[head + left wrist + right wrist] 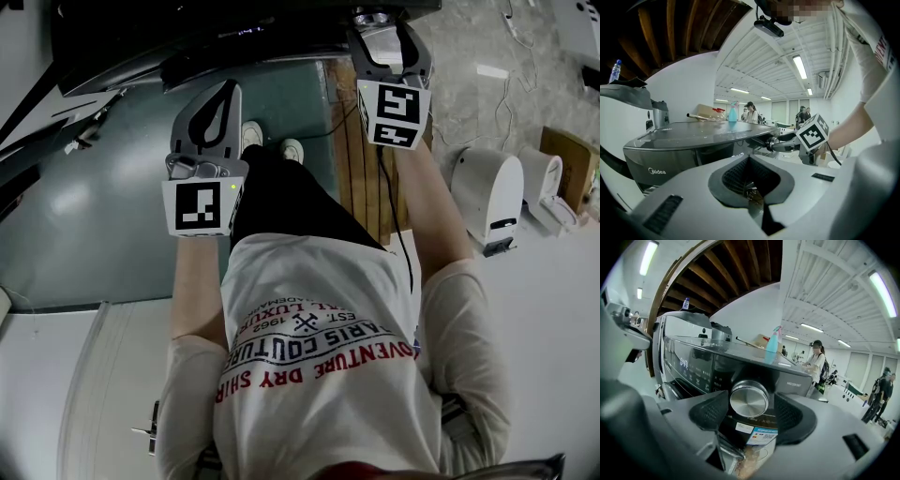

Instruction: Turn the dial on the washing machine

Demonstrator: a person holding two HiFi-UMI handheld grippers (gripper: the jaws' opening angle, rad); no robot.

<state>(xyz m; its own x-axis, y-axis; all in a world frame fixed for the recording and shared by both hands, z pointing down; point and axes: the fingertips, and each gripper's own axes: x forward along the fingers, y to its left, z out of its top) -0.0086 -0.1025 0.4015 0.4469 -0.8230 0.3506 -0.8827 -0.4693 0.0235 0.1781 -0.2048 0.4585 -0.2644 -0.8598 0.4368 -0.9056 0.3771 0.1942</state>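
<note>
1. Stands beside a grey washing machine (670,159), with the glossy lid (112,187) across the left of the head view and the dark control panel (691,364) at the far edge.
2. Holds the right gripper (384,28) at the right end of that panel, squarely facing the round metal dial (749,399).
3. Brackets the dial with spread fingers (708,411): left one right at the rim, right one just beside it across a thin dark gap. No firm pinch visible.
4. Holds the left gripper (227,92) above the lid, nearer the body and well apart from the dial, with fingers (733,176) pressed together on nothing.
5. Shows a lit readout (683,363) on the panel left of the dial, and printed stickers (761,436) just below the dial.
6. Carries a pale blue spray bottle (773,345) upright on the far side of the lid, with a small plastic bottle (686,303) higher up to the left.
7. Plants white shoes (272,141) on the floor just right of the lid.
8. Has white appliances (487,197) to the right, well apart from the machine, and a person (816,362) with a backpack far off in the bright hall.
</note>
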